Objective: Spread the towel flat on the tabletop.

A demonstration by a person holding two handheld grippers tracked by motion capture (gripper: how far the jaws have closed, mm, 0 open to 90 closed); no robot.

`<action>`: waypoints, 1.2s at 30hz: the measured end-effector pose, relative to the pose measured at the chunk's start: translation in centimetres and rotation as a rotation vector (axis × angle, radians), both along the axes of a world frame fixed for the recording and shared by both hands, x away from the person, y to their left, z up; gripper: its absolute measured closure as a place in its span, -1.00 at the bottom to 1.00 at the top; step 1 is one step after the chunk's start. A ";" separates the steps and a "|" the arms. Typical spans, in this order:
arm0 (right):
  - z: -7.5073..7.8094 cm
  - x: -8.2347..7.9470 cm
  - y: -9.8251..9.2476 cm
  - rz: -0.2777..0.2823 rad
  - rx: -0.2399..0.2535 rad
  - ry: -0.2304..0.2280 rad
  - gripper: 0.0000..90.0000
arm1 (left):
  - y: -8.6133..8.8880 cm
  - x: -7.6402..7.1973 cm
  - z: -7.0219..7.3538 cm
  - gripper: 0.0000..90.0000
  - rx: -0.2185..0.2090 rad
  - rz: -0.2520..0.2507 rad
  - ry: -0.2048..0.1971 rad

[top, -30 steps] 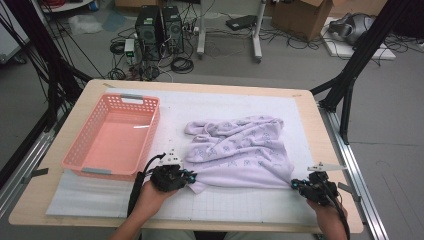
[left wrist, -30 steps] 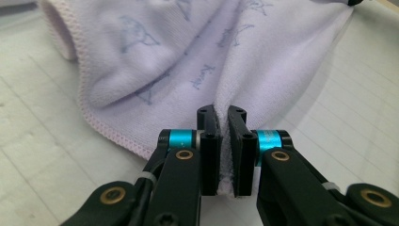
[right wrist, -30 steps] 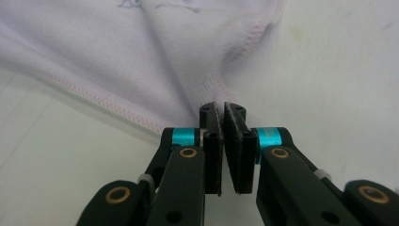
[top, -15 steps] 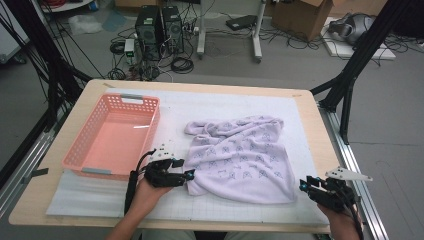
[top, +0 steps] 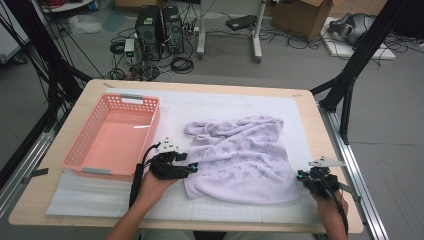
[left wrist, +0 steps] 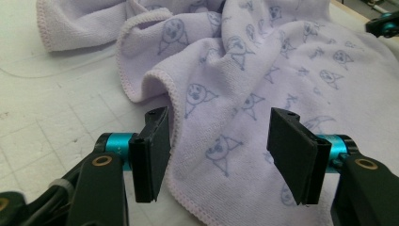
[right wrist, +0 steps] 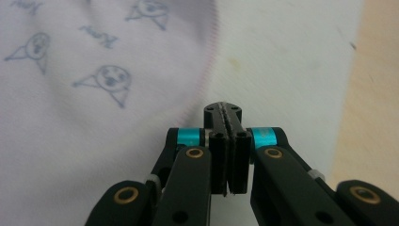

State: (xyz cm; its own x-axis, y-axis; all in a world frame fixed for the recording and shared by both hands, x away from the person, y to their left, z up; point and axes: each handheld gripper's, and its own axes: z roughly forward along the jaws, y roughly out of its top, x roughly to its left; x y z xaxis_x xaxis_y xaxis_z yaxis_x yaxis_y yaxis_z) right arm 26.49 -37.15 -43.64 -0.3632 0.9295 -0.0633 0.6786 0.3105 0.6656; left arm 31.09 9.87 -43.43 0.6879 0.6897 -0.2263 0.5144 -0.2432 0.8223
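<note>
Towel (top: pixel 240 152), pale lilac with small printed faces, is the thing in work here, and it lies rumpled on the white mat in the middle of the counter (top: pixel 60 210), to the right of the pink basket (top: pixel 112 137). Left tongs (left wrist: pixel 219 150) are released: their jaws have just been opening, and now they stand wide apart over the near left hem of the towel, with the cloth under and between them but not pressed by the pads. Right tongs (right wrist: pixel 227 117) are clenched on nothing; their jaws have just been closing, and in the right gripper view they meet over bare mat, just beside the right hem of the towel and not touching it. In the high view the left tongs (top: pixel 175 167) are at the near left edge of the cloth and the right tongs (top: pixel 315 179) just off its near right corner. The basket is empty. As I judge it, the near half of the towel is spread fairly flat, while the far left part is bunched in folds. So the smoothing or folding is only begun, and putting the towel into the basket, if this is wanted, is not yet done.
</note>
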 end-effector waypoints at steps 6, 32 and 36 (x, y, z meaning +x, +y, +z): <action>1.0 -0.7 -1.4 0.005 0.202 -0.085 0.52 | -0.4 0.9 -0.8 -0.11 0.024 0.013 0.034; -0.7 7.7 3.6 -0.007 0.052 -0.132 0.94 | -1.4 5.8 -0.1 0.44 0.108 0.162 -0.062; -0.9 7.6 2.4 -0.072 0.118 -0.114 0.74 | -1.4 4.2 0.5 0.10 0.063 0.133 -0.075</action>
State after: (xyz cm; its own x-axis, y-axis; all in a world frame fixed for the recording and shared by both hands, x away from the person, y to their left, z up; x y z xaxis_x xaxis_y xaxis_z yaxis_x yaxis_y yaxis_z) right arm 34.14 -34.74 -44.57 -0.2919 0.9564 0.0107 0.6140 0.1788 0.7688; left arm 35.33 8.45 -42.90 0.6024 0.7873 -0.1310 0.4836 -0.2294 0.8447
